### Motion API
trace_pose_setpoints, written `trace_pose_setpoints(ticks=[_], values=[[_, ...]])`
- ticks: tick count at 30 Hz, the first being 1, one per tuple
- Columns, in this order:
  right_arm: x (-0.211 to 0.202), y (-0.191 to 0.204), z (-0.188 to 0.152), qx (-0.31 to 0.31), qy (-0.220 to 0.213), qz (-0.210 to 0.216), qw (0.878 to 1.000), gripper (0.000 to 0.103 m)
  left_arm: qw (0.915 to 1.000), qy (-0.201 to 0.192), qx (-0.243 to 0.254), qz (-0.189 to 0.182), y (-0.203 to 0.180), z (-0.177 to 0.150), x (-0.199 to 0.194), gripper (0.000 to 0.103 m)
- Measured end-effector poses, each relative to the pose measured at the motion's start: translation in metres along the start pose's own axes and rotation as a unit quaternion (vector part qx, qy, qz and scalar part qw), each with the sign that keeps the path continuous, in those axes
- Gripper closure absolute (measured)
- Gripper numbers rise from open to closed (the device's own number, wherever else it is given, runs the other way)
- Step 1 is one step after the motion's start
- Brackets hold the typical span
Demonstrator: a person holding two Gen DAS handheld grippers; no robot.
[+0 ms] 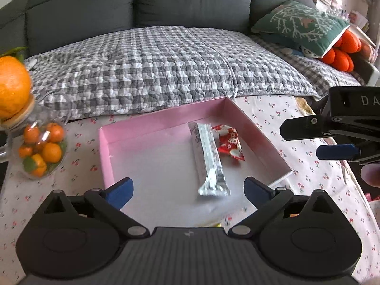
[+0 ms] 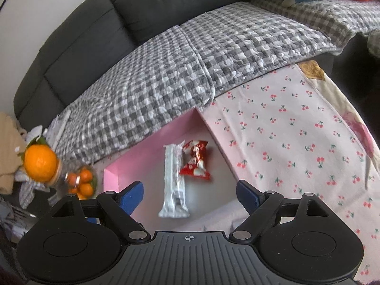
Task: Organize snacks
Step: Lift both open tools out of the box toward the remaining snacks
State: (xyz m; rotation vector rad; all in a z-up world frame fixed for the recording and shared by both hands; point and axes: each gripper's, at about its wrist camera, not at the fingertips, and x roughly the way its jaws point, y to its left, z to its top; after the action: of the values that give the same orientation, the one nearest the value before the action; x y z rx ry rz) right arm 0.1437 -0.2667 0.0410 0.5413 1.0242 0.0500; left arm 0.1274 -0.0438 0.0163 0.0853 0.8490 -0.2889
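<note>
- The pink box (image 1: pixel 166 123) sits in the middle of the left wrist view, on the cherry-print tablecloth (image 1: pixel 308 166); its far wall lies just beside the front edge of the checked quilt (image 1: pixel 147 66) on the grey sofa (image 1: pixel 133 0).
- To the right of the box in the right wrist view, the tablecloth (image 2: pixel 296 137) runs bare up to its hem at the upper right of the frame.
- Inside the box, a long silver snack bar (image 1: pixel 209 161) lies lengthwise toward the camera, with a red wrapped snack (image 1: pixel 229 143) just beside it at its far right end. The left half of the box floor is bare.
- The left gripper (image 1: pixel 188 188) hangs over the near edge of the box with its blue pads spread wide and nothing between them; the near end of the silver bar lies between the fingertips.
- The right gripper (image 2: pixel 190 196) is likewise spread wide and empty, above the same bar (image 2: pixel 174 178) and red snack (image 2: pixel 196 160).
- Only the left wrist view shows the right gripper (image 1: pixel 315 142) from the side at the right of the frame, beyond the box's right wall, plus a green embroidered cushion (image 1: pixel 301 23) at the upper right.
- A glass jar of small oranges (image 1: pixel 40 149) stands at the left, apart from the box, topped by a large orange (image 1: pixel 11 87).
</note>
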Motion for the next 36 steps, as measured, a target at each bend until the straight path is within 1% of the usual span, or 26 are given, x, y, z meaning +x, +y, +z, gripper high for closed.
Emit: trace_pose_setpoints(ticks=[6,11,15,17,20,24,28,32,36], values=[[-0.017,0.012,-0.021,-0.033,0.014,-0.016,0.999,0.014,0.9999,0.006,-0.001,0.008,0.002,-0.016,-0.022,0.001],[-0.029,0.019,-0.039,-0.062,0.02,-0.015,0.998,0.011,0.9998,0.011,-0.006,0.014,0.004,-0.03,-0.038,0.001],[-0.034,0.019,-0.054,-0.075,0.014,-0.012,0.997,0.01,0.9999,0.004,-0.003,0.01,0.006,-0.042,-0.048,0.001],[-0.036,0.016,-0.062,-0.082,0.006,-0.008,0.997,0.01,0.9999,-0.001,0.003,0.013,0.008,-0.049,-0.05,0.001],[-0.036,0.015,-0.07,-0.103,0.007,-0.019,0.994,0.01,0.9998,-0.005,0.01,0.014,0.012,-0.059,-0.054,0.001],[-0.039,0.012,-0.079,-0.122,-0.003,-0.015,0.992,0.01,0.9995,-0.006,0.021,0.02,0.019,-0.07,-0.059,0.001],[-0.039,0.006,-0.091,-0.139,-0.006,-0.037,0.99,0.01,0.9992,-0.006,0.029,0.025,0.026,-0.081,-0.064,0.001],[-0.037,-0.003,-0.102,-0.133,0.015,-0.034,0.99,0.01,0.999,-0.004,0.034,0.028,0.035,-0.094,-0.07,0.001],[-0.037,-0.008,-0.112,-0.138,0.026,-0.038,0.989,0.01,0.9993,0.001,0.025,0.028,0.047,-0.104,-0.075,0.001]])
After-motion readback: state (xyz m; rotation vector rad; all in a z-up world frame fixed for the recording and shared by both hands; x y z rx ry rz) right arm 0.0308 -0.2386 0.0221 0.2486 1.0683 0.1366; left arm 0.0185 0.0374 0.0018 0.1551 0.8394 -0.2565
